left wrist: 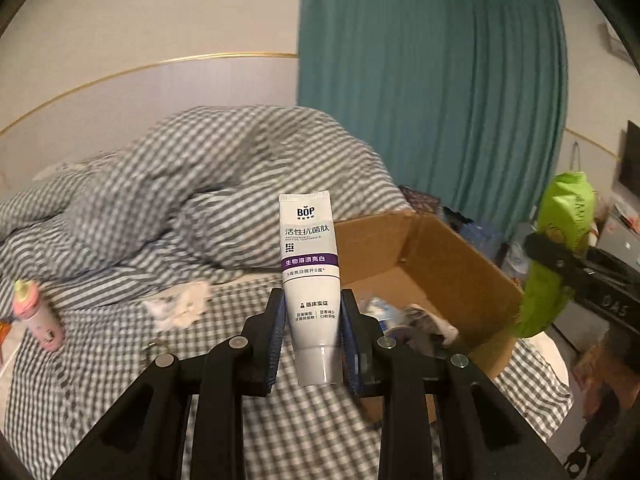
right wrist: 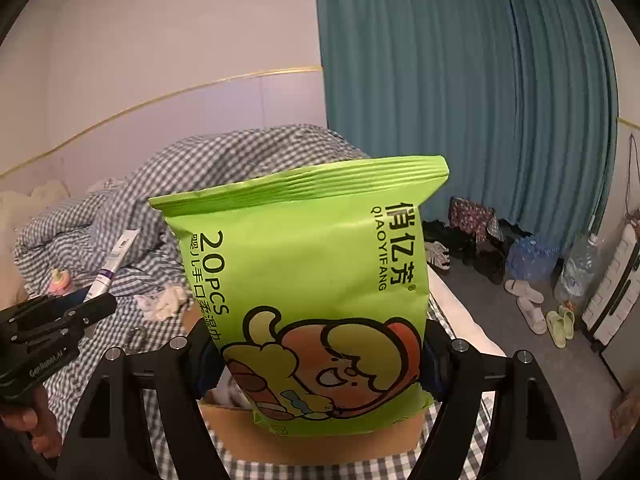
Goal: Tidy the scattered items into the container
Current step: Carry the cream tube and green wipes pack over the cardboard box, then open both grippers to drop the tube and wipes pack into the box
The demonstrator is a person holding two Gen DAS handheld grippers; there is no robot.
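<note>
My left gripper [left wrist: 313, 336] is shut on a white toothpaste tube [left wrist: 310, 268] with a purple band, held upright just left of the open cardboard box [left wrist: 440, 264] on the bed. My right gripper [right wrist: 316, 364] is shut on a green wet-wipes pack [right wrist: 308, 292], which hangs above the box's near wall [right wrist: 328, 434]. In the left wrist view the pack [left wrist: 556, 256] and right gripper show at the box's right side. The right wrist view has the tube [right wrist: 114, 260] and the left gripper [right wrist: 86, 304] at its left. Several items lie in the box [left wrist: 404, 316].
A pink bottle [left wrist: 38, 312] and a crumpled white cloth [left wrist: 180, 304] lie on the checked sheet [left wrist: 120, 360]. A bunched checked duvet [left wrist: 180, 192] fills the back of the bed. Beyond the bed's right edge are a teal curtain [right wrist: 460, 80], shoes, slippers [right wrist: 532, 308] and a water bottle [right wrist: 580, 264] on the floor.
</note>
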